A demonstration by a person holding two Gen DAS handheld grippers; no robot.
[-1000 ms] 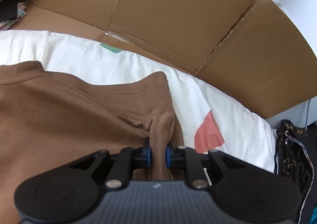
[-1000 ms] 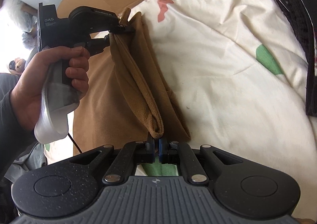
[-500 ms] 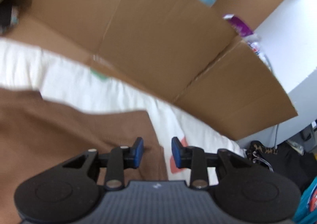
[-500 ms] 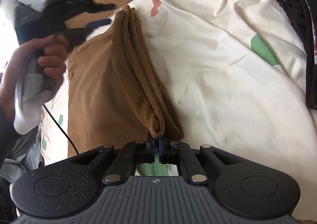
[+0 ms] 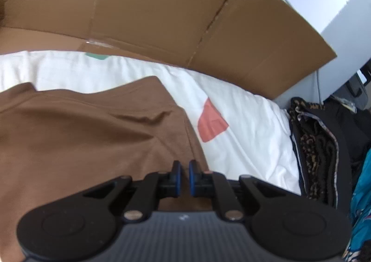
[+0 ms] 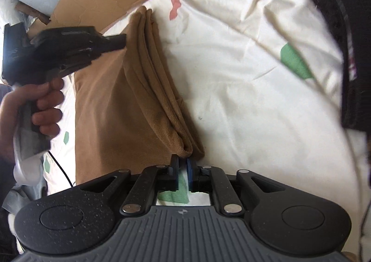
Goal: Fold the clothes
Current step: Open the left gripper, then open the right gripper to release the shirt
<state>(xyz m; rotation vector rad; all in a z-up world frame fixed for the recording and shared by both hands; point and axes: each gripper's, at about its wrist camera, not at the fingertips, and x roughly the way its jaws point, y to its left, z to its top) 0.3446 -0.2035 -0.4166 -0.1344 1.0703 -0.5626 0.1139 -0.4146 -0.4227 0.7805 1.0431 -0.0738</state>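
Observation:
A brown garment [image 5: 81, 141] lies on the white patterned bed sheet [image 5: 243, 141]. Its right side is folded over into a long layered edge [image 6: 157, 81]. My left gripper [image 5: 184, 169] hovers just above the cloth, its jaws closing to a narrow gap with nothing between them. The right wrist view shows the same left gripper [image 6: 116, 40], held by a hand [image 6: 46, 104], at the far end of the fold. At the fold's near corner my right gripper [image 6: 182, 162] has its jaws opening. The cloth tip rests at the pads and is not pinched.
A flattened cardboard box [image 5: 162, 18] stands along the far side of the bed. Dark patterned clothes [image 5: 320, 146] are piled at the bed's right edge, and a dark fabric strip [image 6: 347, 41] shows there in the right wrist view. Bare sheet [image 6: 255, 99] lies right of the garment.
The left gripper let go of the bunched cloth, opened, drew back and closed empty. The lifted fold dropped flat. The right jaws, shut on the near corner before, have parted.

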